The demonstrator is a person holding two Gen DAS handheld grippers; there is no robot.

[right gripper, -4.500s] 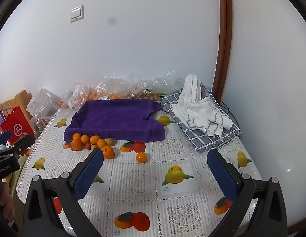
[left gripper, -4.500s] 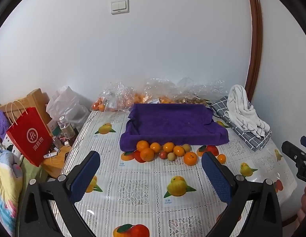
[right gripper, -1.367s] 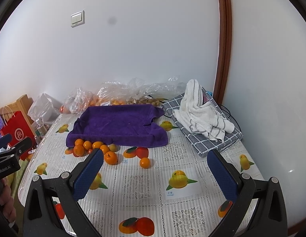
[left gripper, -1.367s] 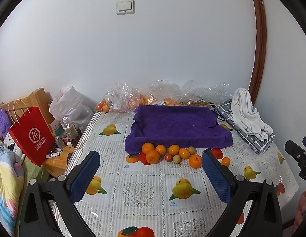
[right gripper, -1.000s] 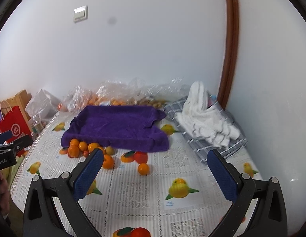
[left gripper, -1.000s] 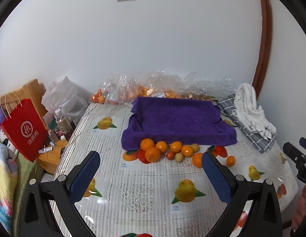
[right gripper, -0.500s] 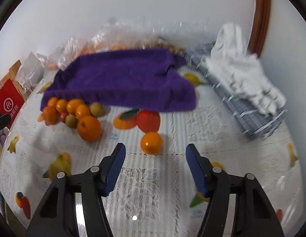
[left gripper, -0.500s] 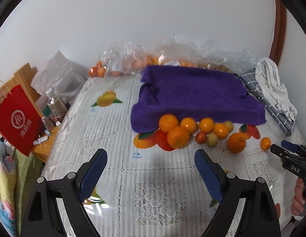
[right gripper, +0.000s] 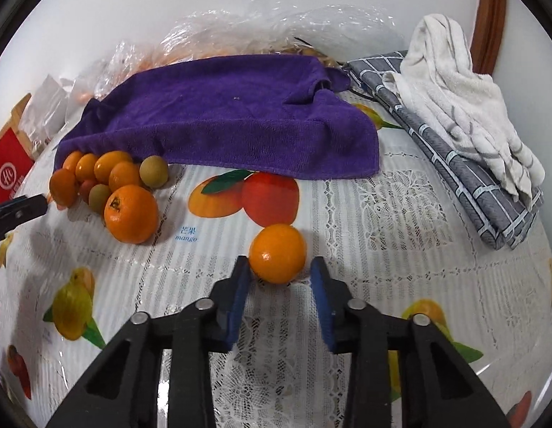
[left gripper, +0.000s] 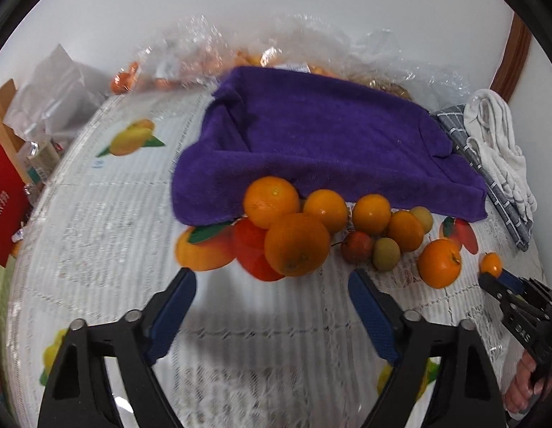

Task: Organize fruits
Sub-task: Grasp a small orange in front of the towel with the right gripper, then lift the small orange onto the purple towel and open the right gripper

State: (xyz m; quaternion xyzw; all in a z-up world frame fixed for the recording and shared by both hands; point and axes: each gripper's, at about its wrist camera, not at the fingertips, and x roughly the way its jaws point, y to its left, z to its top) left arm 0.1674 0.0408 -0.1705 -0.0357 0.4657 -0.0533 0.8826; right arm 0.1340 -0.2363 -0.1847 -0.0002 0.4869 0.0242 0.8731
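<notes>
- My right gripper [right gripper: 278,267]: jaws narrowed, a small orange [right gripper: 277,252] just at their tips, not clamped.
- My left gripper [left gripper: 272,283]: jaws wide, the large orange [left gripper: 296,244] just ahead.

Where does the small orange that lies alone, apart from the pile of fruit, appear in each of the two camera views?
Left wrist view: the small orange is at the far right edge, just above the right gripper tips.
Right wrist view: the same orange is at the centre, between the open fingers of that gripper.
Shared landmark: the purple towel behind the fruit.
</notes>
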